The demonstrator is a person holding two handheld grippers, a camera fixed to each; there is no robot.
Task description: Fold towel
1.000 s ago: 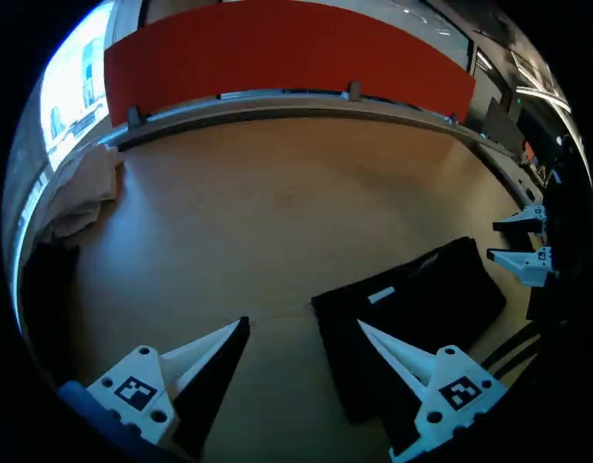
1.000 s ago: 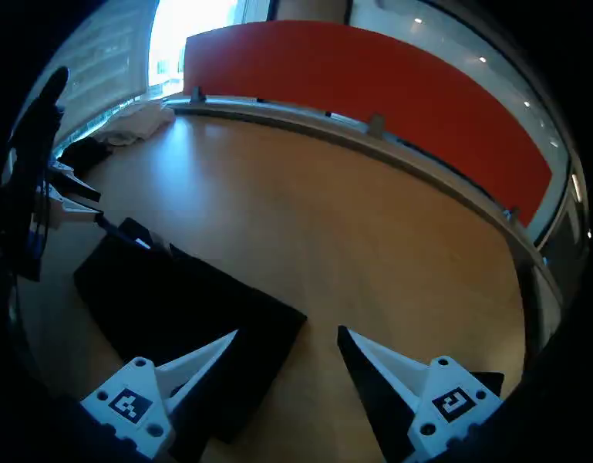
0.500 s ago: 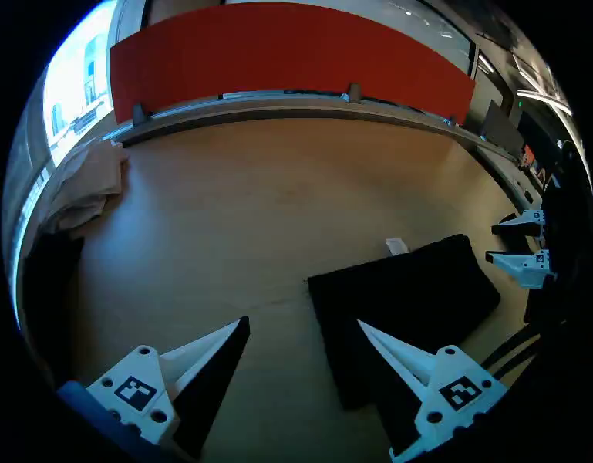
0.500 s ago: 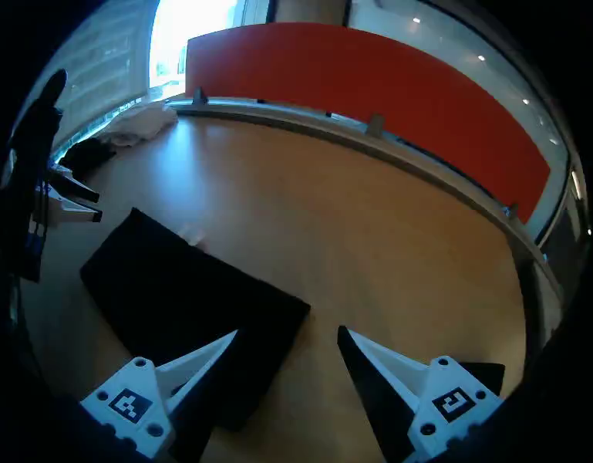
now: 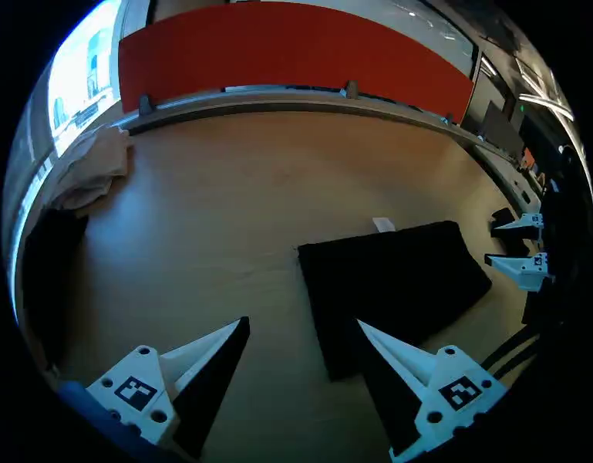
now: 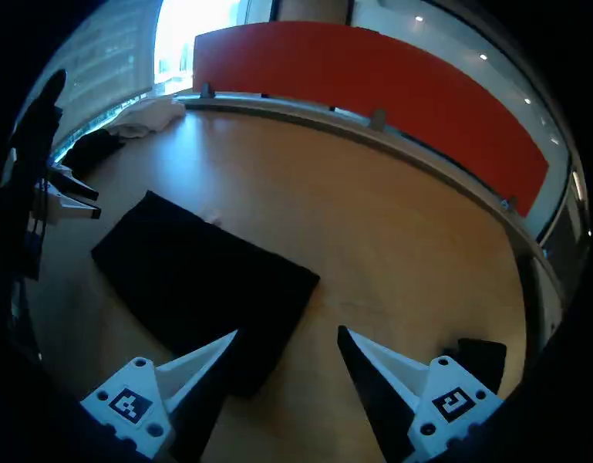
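A black towel [image 5: 389, 285] lies folded flat on the wooden table, a small white tag [image 5: 383, 224] showing at its far edge. My left gripper [image 5: 300, 343] is open above the table, its right finger over the towel's near left corner. In the right gripper view the same towel [image 6: 203, 285] lies left of centre, and my right gripper [image 6: 288, 347] stands open with its left finger over the towel's near edge. The right gripper [image 5: 520, 247] also appears at the far right of the left gripper view, and the left gripper [image 6: 69, 197] at the far left of the right gripper view.
A beige cloth [image 5: 92, 170] lies bunched at the table's far left corner, pale in the right gripper view [image 6: 146, 116]. A red panel [image 5: 296, 54] runs along the table's back edge. A dark object [image 6: 481, 359] sits near the right edge. Bare wood [image 6: 373, 224] spreads beyond the towel.
The towel's upper layer has settled flat and the tag now shows at the far edge. Both grippers have drawn back a little from the towel and stay open.
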